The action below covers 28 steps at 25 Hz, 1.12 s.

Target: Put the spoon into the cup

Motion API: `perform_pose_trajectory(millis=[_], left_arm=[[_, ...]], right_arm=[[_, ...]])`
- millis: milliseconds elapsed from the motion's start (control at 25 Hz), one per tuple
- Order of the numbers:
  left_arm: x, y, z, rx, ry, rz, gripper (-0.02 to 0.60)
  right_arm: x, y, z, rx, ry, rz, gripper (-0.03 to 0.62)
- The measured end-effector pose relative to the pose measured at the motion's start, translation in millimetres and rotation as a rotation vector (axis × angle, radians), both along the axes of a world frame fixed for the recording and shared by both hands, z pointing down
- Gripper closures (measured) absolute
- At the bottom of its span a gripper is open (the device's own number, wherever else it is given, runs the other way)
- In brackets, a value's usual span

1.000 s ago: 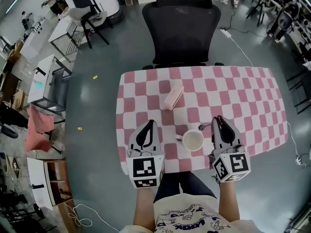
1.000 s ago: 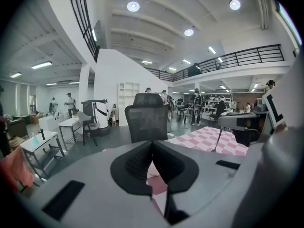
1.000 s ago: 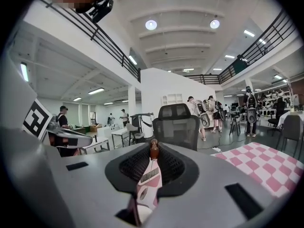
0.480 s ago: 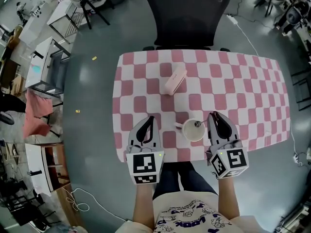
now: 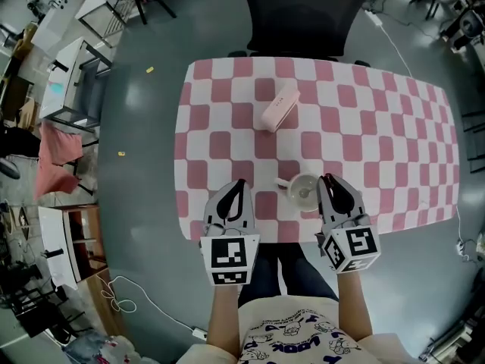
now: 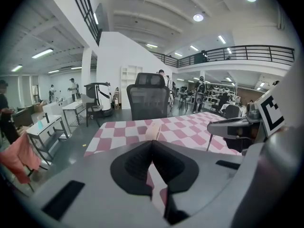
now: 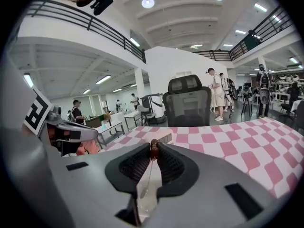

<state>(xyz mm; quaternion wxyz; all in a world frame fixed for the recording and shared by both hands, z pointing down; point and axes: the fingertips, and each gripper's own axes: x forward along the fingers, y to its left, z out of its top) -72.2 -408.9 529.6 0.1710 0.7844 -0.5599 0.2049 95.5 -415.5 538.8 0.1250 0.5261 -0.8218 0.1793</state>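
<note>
Checkered tabletop (image 5: 394, 127), black chair (image 5: 303, 14) at its twelve o'clock. The left gripper (image 5: 236, 184) has its fingers pressed together, empty. The right gripper (image 5: 327, 179) pinches the spoon (image 7: 153, 150) by its brown end, bowl hanging over the cup (image 5: 292, 186) at the tabletop's six o'clock.
</note>
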Motion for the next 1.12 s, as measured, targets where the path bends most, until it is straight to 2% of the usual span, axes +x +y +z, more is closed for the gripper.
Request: perform_pose_trajectory(millis=[720, 920, 1120], left_arm=[[-2, 7, 30, -0.052, -0.005, -0.006, 0.568], [-2, 8, 33, -0.059, -0.005, -0.004, 0.568], [-1, 7, 36, -0.058, -0.005, 0.001, 0.568]], right_arm=[[-17, 13, 57, -0.105, 0.026, -0.071, 0.536], [-16, 14, 60, -0.102, 0.062, -0.074, 0.536], [-10, 12, 65, -0.084, 0.147, -0.062, 0.530]])
